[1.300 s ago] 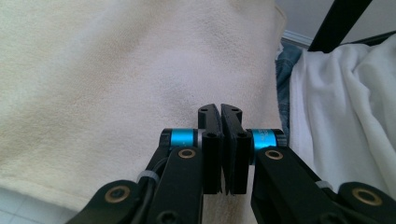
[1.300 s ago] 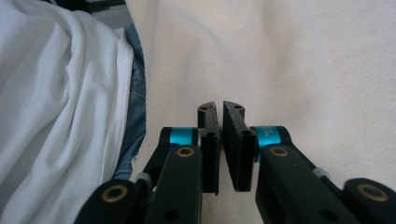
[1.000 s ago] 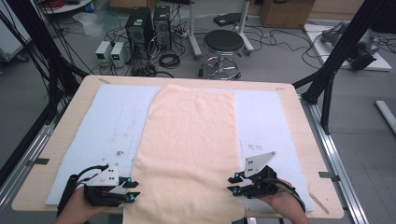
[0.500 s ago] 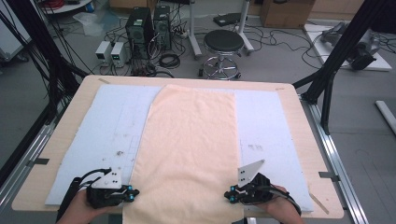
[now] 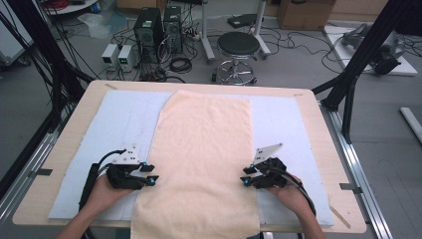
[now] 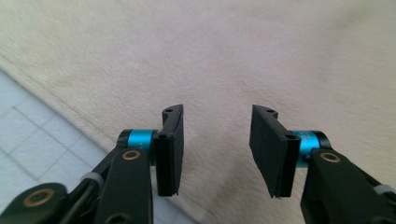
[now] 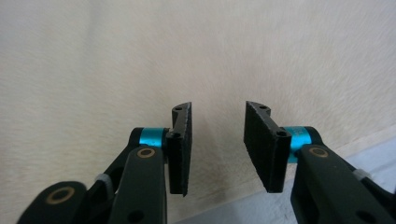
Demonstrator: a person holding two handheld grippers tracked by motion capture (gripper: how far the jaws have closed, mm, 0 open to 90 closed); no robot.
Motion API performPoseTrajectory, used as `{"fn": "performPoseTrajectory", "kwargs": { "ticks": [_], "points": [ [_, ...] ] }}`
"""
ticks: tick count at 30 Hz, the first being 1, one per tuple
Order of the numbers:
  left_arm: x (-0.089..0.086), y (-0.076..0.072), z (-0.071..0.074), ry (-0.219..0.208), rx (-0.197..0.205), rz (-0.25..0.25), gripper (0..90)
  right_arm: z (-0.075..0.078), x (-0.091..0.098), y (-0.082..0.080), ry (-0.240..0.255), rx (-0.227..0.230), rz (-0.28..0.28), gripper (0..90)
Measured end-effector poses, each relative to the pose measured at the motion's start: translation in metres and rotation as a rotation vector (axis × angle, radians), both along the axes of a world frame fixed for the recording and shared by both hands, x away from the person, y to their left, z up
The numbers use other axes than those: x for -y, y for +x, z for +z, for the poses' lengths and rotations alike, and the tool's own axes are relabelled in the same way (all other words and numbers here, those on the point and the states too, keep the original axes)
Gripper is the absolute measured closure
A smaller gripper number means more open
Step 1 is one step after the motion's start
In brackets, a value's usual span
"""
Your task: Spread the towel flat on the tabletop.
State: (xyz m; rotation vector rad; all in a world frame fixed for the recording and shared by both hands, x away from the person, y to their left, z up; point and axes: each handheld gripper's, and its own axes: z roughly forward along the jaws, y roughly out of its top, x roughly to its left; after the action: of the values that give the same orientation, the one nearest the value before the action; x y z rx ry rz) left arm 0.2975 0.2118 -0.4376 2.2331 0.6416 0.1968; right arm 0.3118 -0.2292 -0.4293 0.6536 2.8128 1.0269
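Note:
A peach towel point(image 5: 204, 149) lies flat down the middle of the table and hangs over the front edge. My left gripper point(image 5: 152, 173) is at the towel's left border near the front, pointing inward. In the left gripper view its jaws point(image 6: 217, 140) stand apart above the towel point(image 6: 233, 56), having just been opening, with nothing between them. My right gripper point(image 5: 246, 177) mirrors it at the right border. Its jaws point(image 7: 217, 140) have also just been opening and stand apart over the towel point(image 7: 187, 56), holding nothing.
A pale blue mat point(image 5: 124, 119) covers the wooden table point(image 5: 318, 129) under the towel. It also shows beside the jaws as a mat corner point(image 6: 28, 140) and a mat strip point(image 7: 364, 154). Beyond the far edge stand a stool point(image 5: 239, 50), computer towers point(image 5: 159, 30) and black frame posts point(image 5: 358, 64).
Both grippers dipped toward the front edge with jaws nearly shut, then moved up the table along the towel's sides. Their jaws now stand apart.

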Motion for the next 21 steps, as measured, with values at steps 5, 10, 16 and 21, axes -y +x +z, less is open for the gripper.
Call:
{"fn": "performPoseTrajectory", "kwargs": {
  "ticks": [5,10,16,21],
  "points": [
    [0.006,-0.006,0.001,0.026,0.042,0.007,86.3,-0.004,0.002,0.006,0.042,0.001,0.028,85.6],
    [-0.006,-0.031,0.012,-0.028,0.04,-0.011,87.2,0.003,0.001,-0.005,0.04,0.008,0.064,86.5],
    [-0.013,-0.045,0.015,-0.04,0.046,-0.016,74.5,0.011,0.001,-0.019,0.058,0.024,0.094,78.2],
    [-0.012,-0.027,0.017,-0.067,0.066,0.031,60.2,0.013,0.008,-0.01,0.084,0.026,0.028,69.1]
  ]
}}
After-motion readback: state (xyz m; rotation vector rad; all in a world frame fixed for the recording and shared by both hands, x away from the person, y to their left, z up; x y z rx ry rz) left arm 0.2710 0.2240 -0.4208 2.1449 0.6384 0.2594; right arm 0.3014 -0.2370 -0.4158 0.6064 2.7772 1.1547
